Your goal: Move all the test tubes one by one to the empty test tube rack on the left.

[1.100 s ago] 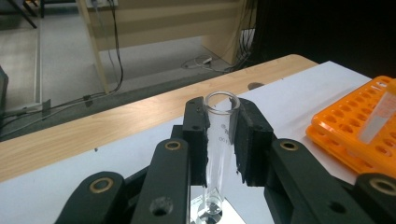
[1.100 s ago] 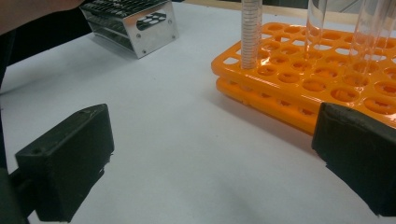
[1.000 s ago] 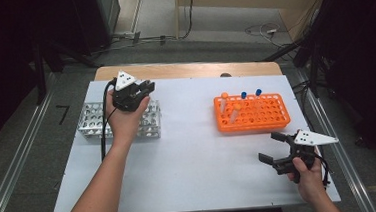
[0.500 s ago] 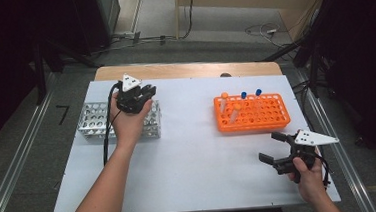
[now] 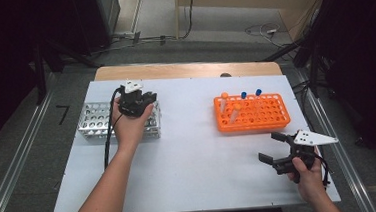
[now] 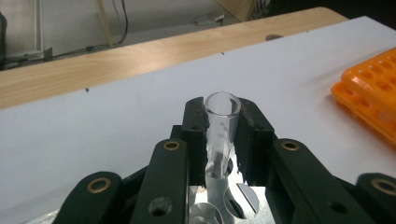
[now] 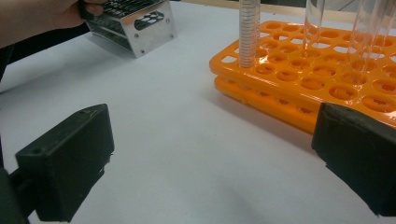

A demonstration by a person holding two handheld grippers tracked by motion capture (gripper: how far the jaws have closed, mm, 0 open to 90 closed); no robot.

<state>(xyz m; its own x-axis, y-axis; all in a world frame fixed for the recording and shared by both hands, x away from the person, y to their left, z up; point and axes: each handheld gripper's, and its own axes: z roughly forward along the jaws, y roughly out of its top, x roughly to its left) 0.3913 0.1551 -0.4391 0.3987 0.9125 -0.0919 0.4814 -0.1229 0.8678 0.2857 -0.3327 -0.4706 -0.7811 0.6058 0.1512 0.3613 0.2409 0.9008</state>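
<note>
While the left tool (image 6: 219,140) grips a clear tube (image 6: 221,122), an orange rack (image 5: 251,112) stands well apart.

Between my left fingers (image 6: 196,126) the clear tube (image 6: 222,121) carries faint graduation marks, too blurred to read. I can read nothing anywhere else around them.

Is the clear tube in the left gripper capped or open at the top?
Open: the clear tube, clamped by the left gripper, shows a bare round rim with no cap.
</note>
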